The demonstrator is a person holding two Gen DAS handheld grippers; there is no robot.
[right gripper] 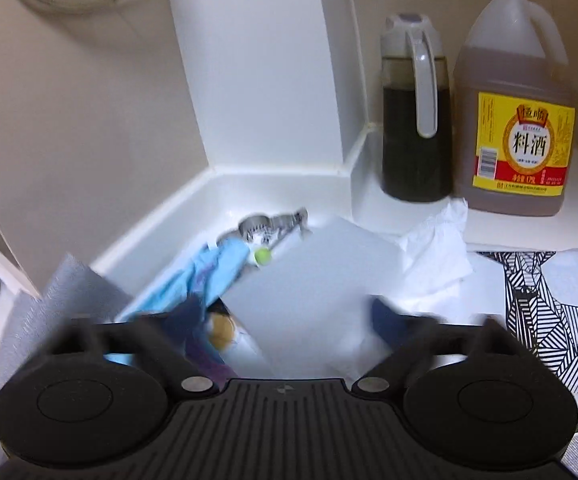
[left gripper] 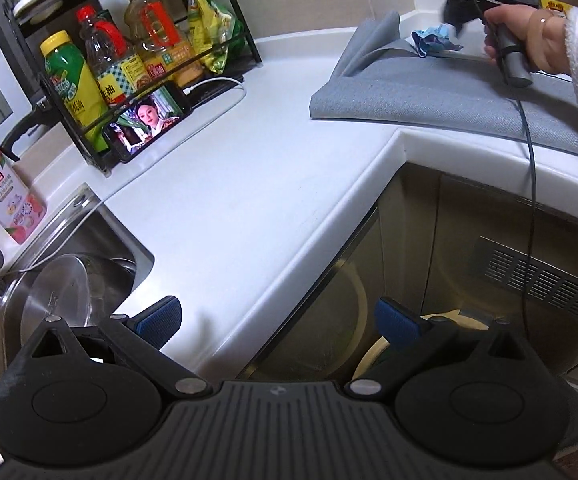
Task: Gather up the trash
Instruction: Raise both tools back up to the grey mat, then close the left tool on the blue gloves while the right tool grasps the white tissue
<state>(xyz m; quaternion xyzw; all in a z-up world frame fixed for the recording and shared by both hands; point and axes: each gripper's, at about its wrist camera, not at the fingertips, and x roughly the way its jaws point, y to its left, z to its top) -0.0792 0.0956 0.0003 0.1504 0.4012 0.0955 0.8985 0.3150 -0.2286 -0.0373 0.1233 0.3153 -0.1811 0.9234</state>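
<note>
In the right wrist view a crumpled blue wrapper [right gripper: 213, 272] lies in the counter corner. Beside it are a silver wrapper with a green dot [right gripper: 273, 232], a flat white sheet [right gripper: 317, 280] and a crumpled white tissue [right gripper: 437, 256]. My right gripper [right gripper: 289, 320] hangs just above the sheet, blurred, jaws apart with nothing pinched; its left finger is next to the blue wrapper. The left wrist view shows that same gripper [left gripper: 459, 16] in a hand, near the blue wrapper [left gripper: 435, 38]. My left gripper [left gripper: 279, 320] stands open and empty over the counter's front edge.
A grey mat [left gripper: 429, 92] covers the counter at right. A black rack of bottles [left gripper: 129, 60] with a phone [left gripper: 149, 124] stands at the back, and a sink with a steel pot [left gripper: 73, 292] at left. A dark oil jug [right gripper: 417, 120], a cooking-wine jug [right gripper: 517, 120] and a patterned sheet [right gripper: 549, 312] lie near the trash.
</note>
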